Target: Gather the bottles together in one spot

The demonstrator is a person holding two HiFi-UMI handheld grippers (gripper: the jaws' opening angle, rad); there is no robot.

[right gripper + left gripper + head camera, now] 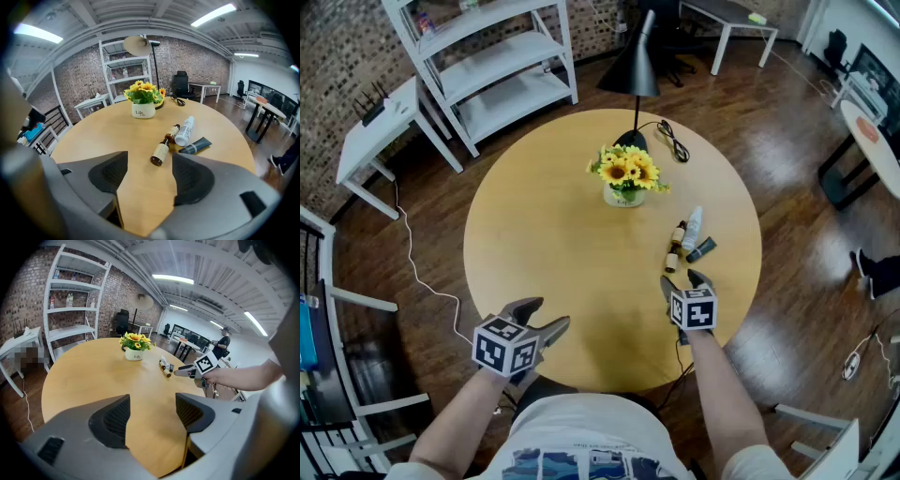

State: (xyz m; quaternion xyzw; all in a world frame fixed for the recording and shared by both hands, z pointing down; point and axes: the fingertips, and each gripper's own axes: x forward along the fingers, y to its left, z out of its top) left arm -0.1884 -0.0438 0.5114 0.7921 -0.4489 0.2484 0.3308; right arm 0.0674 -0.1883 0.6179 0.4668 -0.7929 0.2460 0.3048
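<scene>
Bottles are lying clustered right of centre in the head view on the round table (534, 244): a white bottle (692, 228), a far amber bottle (679, 232) just beside it, a near amber bottle (673, 258) below that, and a dark tube (701, 249) at their right. The right gripper (684, 279) is hovering just below them, jaws partly apart and gripping nothing. The left gripper (546, 314) is hanging at lower left over the table's edge, jaws spread wide and empty. A flower pot (624, 195) is standing above the cluster.
</scene>
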